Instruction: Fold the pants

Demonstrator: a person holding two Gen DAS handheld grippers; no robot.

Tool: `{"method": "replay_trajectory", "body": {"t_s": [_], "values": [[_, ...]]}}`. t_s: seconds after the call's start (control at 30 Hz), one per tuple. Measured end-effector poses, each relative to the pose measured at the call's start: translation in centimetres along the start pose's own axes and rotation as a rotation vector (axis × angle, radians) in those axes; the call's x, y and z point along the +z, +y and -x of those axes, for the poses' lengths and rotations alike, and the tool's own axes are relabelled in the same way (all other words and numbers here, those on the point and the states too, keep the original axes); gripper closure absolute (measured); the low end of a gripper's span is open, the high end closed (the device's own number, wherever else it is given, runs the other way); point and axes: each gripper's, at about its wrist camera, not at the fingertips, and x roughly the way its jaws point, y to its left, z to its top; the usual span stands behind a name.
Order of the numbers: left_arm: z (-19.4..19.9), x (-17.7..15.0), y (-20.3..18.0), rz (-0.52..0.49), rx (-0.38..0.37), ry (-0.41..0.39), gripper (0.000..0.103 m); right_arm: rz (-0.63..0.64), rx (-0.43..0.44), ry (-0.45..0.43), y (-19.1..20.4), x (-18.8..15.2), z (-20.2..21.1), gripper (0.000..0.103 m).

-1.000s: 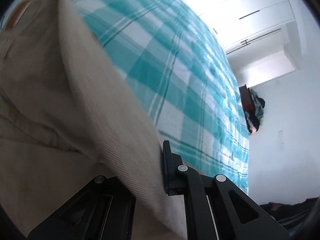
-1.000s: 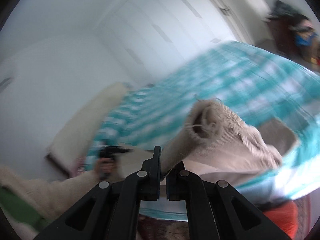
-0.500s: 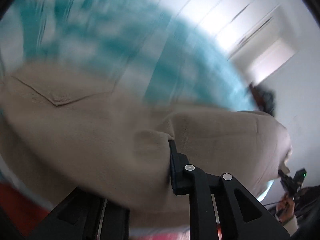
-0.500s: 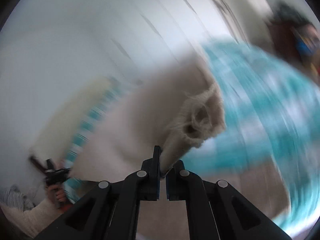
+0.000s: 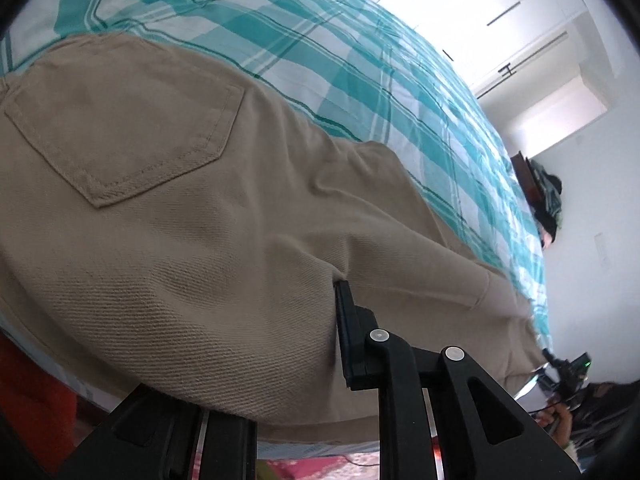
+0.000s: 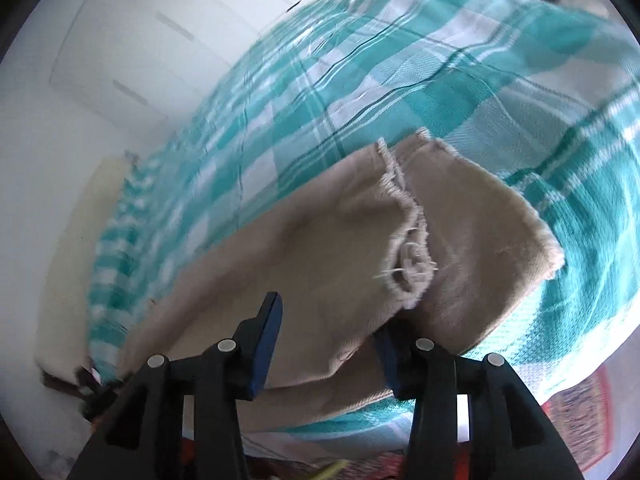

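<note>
Beige pants (image 5: 168, 208) lie spread on a teal-and-white checked bedspread (image 5: 360, 60), back pocket up. In the left wrist view my left gripper (image 5: 320, 320) has cloth draped over its left finger; only the right finger (image 5: 348, 332) shows, against the fabric. In the right wrist view the pants' frayed leg ends (image 6: 408, 248) lie on the bedspread (image 6: 440, 80). My right gripper (image 6: 324, 332) is open, its jaws wide apart on either side of the leg fabric, not pinching it.
White wardrobe doors (image 6: 160, 40) stand beyond the bed. A dark chair with clothes (image 5: 540, 196) is by the far wall. Red patterned rug (image 6: 580, 420) lies on the floor beside the bed. The other gripper shows at the bed's edge (image 5: 568, 372).
Both grippers brought the lifted pants down flat onto the bed. My right gripper, shut on the leg end before, has opened and let it go.
</note>
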Motion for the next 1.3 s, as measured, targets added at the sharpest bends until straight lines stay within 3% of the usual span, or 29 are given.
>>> {"method": "replay_trajectory", "body": {"t_s": [0.03, 0.07, 0.13, 0.23, 0.3, 0.4, 0.47, 0.63, 0.73, 0.83, 0.9, 0.93, 0.97, 1.0, 1.03, 1.07, 1.13, 1.2, 1.3], "values": [[0.2, 0.2, -0.1, 0.015, -0.012, -0.003, 0.088, -0.03, 0.015, -0.012, -0.2, 0.1, 0.1, 0.068], [0.7, 0.3, -0.2, 0.022, -0.024, -0.013, 0.089, -0.037, -0.009, -0.018, 0.0, 0.4, -0.2, 0.1], [2.1, 0.6, -1.2, 0.015, -0.06, -0.041, 0.093, 0.008, -0.086, -0.011, 1.2, 1.4, -0.4, 0.1], [3.8, -0.4, -3.2, -0.067, -0.085, -0.049, 0.093, 0.119, -0.062, -0.073, 3.5, 3.5, 2.2, 0.1], [2.5, -1.9, -3.5, -0.112, -0.05, 0.019, 0.093, 0.117, -0.083, -0.084, 3.1, 4.4, 3.1, 0.1], [-0.5, -3.9, -2.7, -0.125, 0.039, 0.109, 0.093, 0.059, -0.203, 0.016, -0.4, 4.1, 1.9, 0.1], [-0.9, -4.2, -2.4, -0.113, 0.036, 0.107, 0.093, 0.078, -0.262, 0.06, -0.9, 3.3, 0.7, 0.1], [-0.9, -4.1, -3.3, -0.168, 0.074, 0.113, 0.093, 0.127, -0.304, -0.005, 0.7, 3.2, 1.6, 0.1], [-1.4, -4.7, -3.0, -0.148, 0.101, 0.126, 0.093, 0.153, -0.36, 0.008, 0.7, 2.3, 0.9, 0.1], [-0.7, -4.8, -3.7, -0.195, 0.131, 0.119, 0.093, 0.191, -0.405, -0.016, 0.6, 1.3, 0.8, 0.1], [-0.6, -4.7, -4.1, -0.23, 0.167, 0.122, 0.085, 0.224, -0.43, -0.054, 1.5, 0.9, 1.5, 0.1], [-0.5, -4.8, -4.2, -0.234, 0.181, 0.141, 0.083, 0.251, -0.447, -0.069, 1.9, 0.9, 1.7, 0.092], [-0.3, -5.0, -4.2, -0.236, 0.183, 0.16, 0.074, 0.257, -0.452, -0.067, 2.0, 0.9, 1.7, 0.078], [0.3, -5.3, -4.1, -0.25, 0.189, 0.19, 0.059, 0.244, -0.444, -0.041, 1.8, 0.9, 1.8, 0.069], [1.1, -5.8, -4.1, -0.269, 0.206, 0.211, 0.051, 0.227, -0.418, -0.028, 1.5, 0.9, 2.3, 0.054], [2.0, -6.3, -4.0, -0.286, 0.229, 0.219, 0.039, 0.218, -0.409, -0.038, 1.4, 0.7, 3.2, 0.049], [4.6, -7.7, -3.4, -0.304, 0.269, 0.228, 0.035, 0.209, -0.45, -0.103, 1.2, 0.0, 5.6, 0.046], [6.9, -8.3, -3.1, -0.299, 0.25, 0.226, 0.037, 0.196, -0.51, -0.211, 1.4, -1.0, 8.8, 0.046], [9.3, -6.5, -4.9, -0.34, 0.181, 0.143, 0.037, 0.191, -0.436, -0.303, 3.2, -2.1, 11.1, 0.038]]}}
